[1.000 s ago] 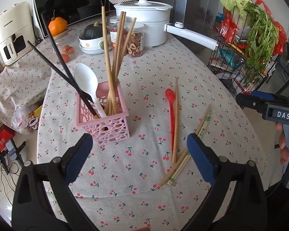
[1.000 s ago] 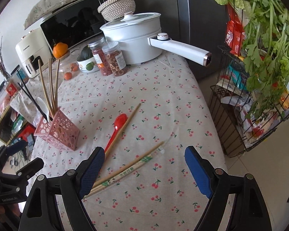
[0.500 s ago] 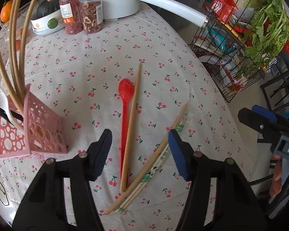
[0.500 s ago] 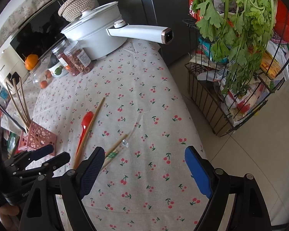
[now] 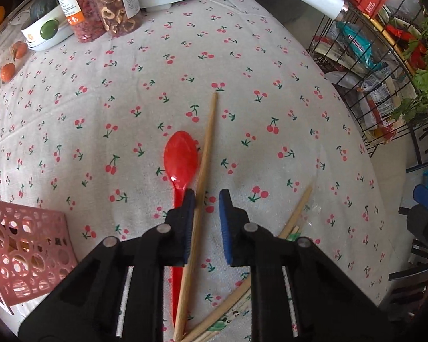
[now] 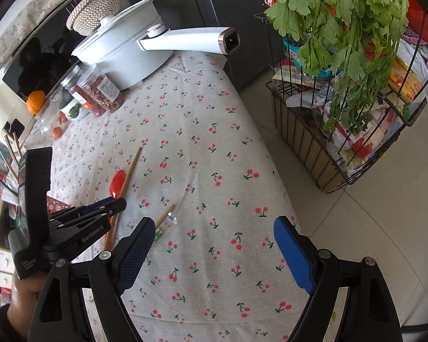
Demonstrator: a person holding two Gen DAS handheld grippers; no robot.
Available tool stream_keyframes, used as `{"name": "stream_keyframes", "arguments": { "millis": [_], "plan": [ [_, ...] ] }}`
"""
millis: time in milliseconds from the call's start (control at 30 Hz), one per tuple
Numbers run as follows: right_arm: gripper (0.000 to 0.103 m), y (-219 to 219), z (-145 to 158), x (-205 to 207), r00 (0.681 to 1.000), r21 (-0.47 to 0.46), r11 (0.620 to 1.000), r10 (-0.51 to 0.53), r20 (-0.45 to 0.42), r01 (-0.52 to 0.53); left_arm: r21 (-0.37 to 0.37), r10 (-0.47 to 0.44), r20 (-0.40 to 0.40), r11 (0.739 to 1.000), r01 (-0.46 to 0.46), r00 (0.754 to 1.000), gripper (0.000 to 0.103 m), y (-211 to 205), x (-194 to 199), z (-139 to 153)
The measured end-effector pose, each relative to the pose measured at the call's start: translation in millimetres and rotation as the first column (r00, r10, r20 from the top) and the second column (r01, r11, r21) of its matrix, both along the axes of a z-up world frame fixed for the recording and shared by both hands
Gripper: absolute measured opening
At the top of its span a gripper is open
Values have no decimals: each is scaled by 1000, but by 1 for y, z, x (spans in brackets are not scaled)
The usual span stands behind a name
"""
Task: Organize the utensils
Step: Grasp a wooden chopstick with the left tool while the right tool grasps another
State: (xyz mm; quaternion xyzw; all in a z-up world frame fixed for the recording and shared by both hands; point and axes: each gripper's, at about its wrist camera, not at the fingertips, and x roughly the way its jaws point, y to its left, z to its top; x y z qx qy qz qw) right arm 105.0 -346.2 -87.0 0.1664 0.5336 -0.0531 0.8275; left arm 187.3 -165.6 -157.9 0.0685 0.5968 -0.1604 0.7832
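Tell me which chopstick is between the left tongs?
The single wooden chopstick lying against the red spoon. The left tongs straddle it; the wrapped chopsticks lie off to the right.

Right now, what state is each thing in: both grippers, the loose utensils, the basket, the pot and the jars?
left gripper: fingers narrowed around the single chopstick, gap still showing
right gripper: open, holding nothing
single chopstick: flat on the cloth
red spoon: flat beside that chopstick
wrapped chopsticks: lying loose
pink basket: only partly in frame
white pot: lid on
jars: capped
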Motion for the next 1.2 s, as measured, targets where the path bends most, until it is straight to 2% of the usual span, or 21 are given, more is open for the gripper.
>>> {"name": "stream_keyframes", "arguments": {
  "millis": [67,200,300,367,633,833,967,1100,1200],
  "plan": [
    [86,-1,-1,1,1000,6,1000,-4,-3,4,12,-1,-22,1000,1,1000,18,-2,4,-5],
    [86,-1,-2,2,1000,8,1000,-8,-7,8,31,-3,-13,1000,3,1000,18,-6,7,-5],
    [86,1,-4,4,1000,9,1000,-7,-16,7,41,-20,-2,999,20,1000,10,-6,3,-4],
    [86,2,-6,6,1000,16,1000,-13,-22,13,39,-39,34,999,38,999,9,-6,-2,1],
    [86,18,-18,11,998,44,999,-8,-68,11,-83,-51,147,995,64,988,9,32,-44,58],
    [86,43,-24,11,995,27,999,42,-88,-40,-130,-34,259,989,70,965,8,68,-76,101],
    [86,57,-30,14,993,62,997,56,-101,-50,-134,-15,318,989,60,948,8,93,-92,114],
    [86,71,-37,20,991,121,990,78,-106,-65,-199,35,373,979,43,927,8,122,-107,118],
    [86,83,-42,25,990,168,982,100,-102,-82,-233,58,341,972,25,938,8,137,-108,117]
  ]
}}
